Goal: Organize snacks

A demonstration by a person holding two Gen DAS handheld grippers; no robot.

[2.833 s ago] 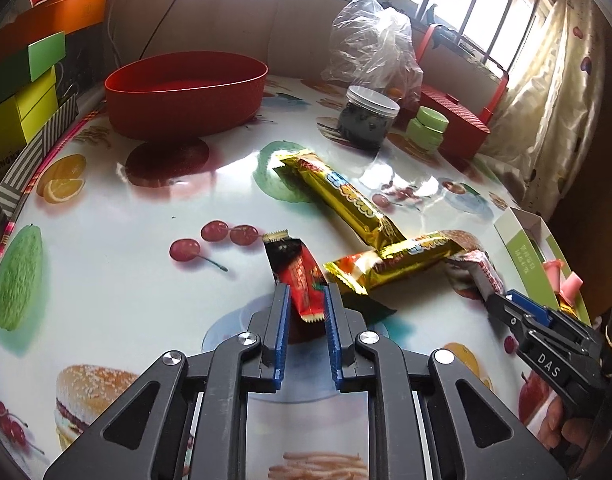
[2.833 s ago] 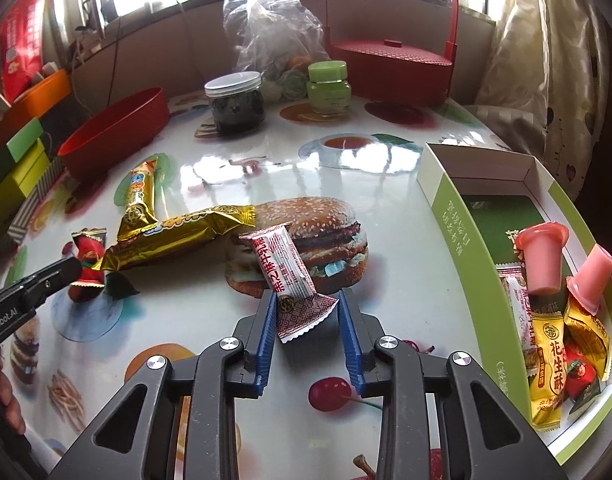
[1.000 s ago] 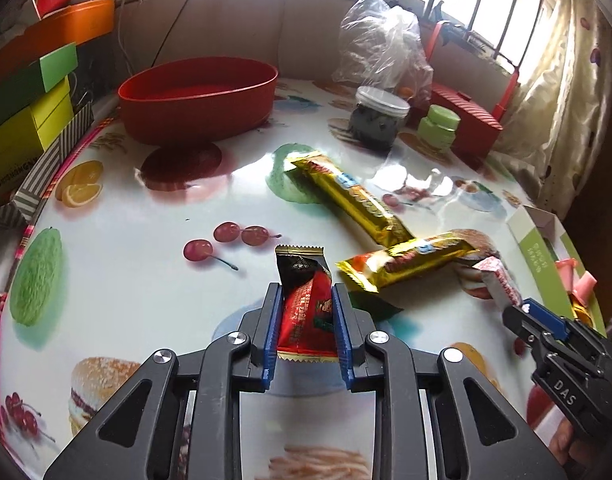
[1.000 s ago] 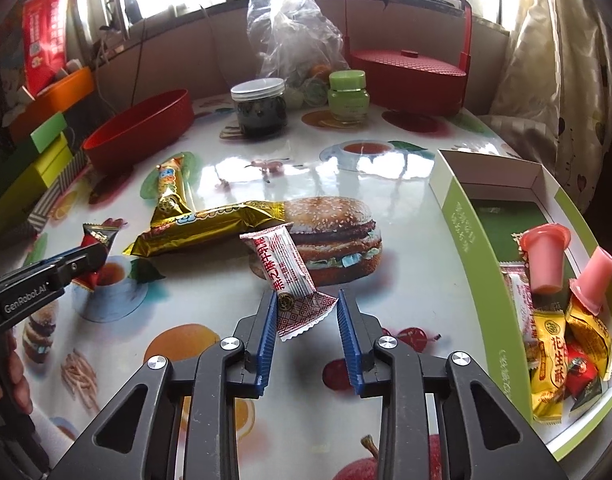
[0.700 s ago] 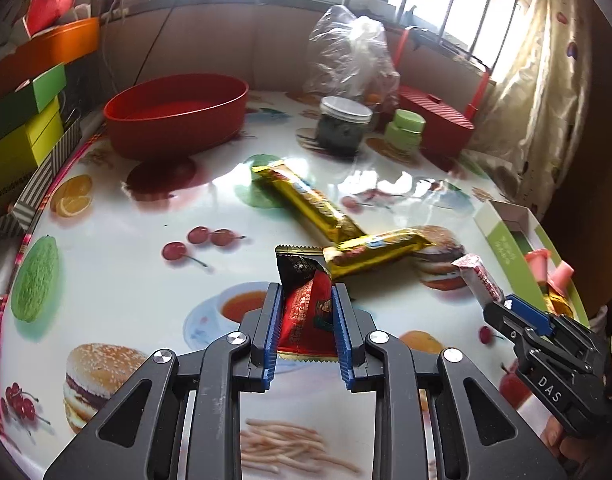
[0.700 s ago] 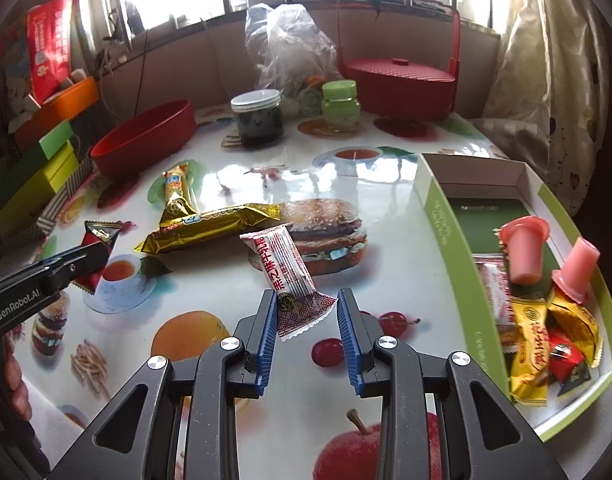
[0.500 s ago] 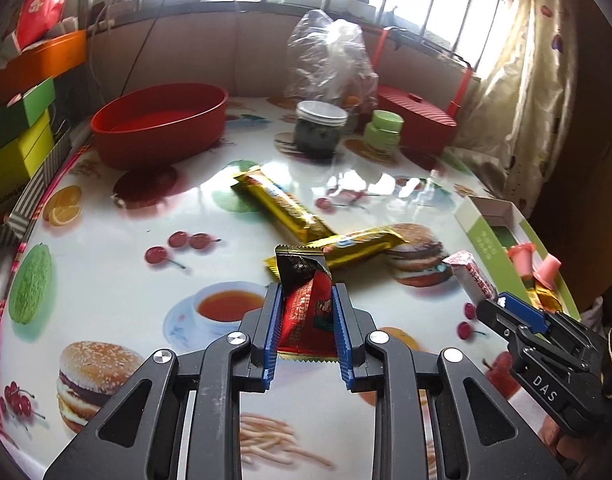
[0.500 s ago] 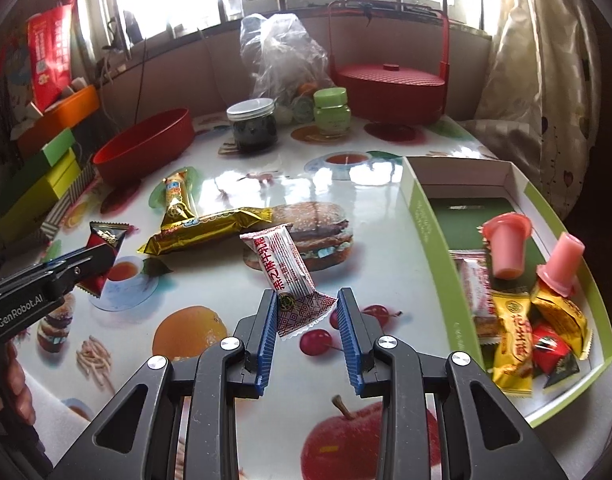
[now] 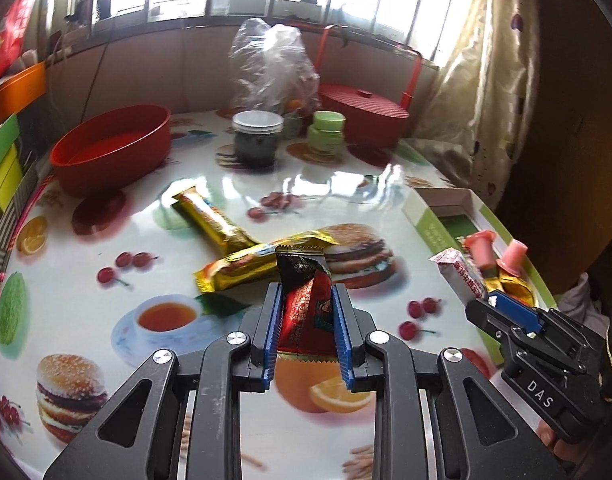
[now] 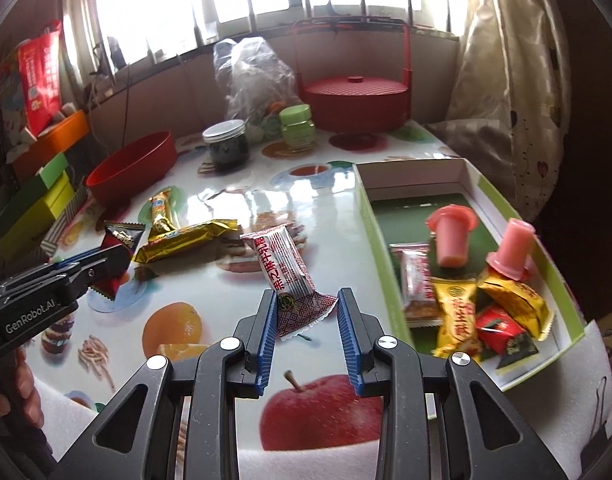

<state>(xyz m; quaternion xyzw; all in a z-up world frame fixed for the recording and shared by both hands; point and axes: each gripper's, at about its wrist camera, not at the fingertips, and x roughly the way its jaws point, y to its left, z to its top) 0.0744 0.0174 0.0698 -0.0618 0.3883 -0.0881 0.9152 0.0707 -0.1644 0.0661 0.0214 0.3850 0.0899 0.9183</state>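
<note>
My left gripper (image 9: 307, 312) is shut on a red and black snack packet (image 9: 304, 300), lifted above the table. My right gripper (image 10: 307, 308) is shut on a white and red snack packet (image 10: 284, 270), also held in the air; that packet (image 9: 458, 274) shows at the right of the left wrist view. The green-rimmed box (image 10: 368, 232) on the right holds two pink jelly cups (image 10: 452, 236) and several wrapped snacks. Two gold snack bars (image 9: 242, 266) lie crossed on the printed tablecloth.
A red bowl (image 9: 114, 148) stands at the back left, a dark jar (image 9: 256, 140) and a green jar (image 9: 326, 132) at the back middle. Behind them are a clear plastic bag (image 9: 272, 64) and a red lidded basket (image 10: 356, 100). Coloured boxes (image 10: 38, 200) are stacked at the left edge.
Both grippers have risen and moved rightward with their packets. The green box has come closer to the right gripper, and the gold bars now lie further back.
</note>
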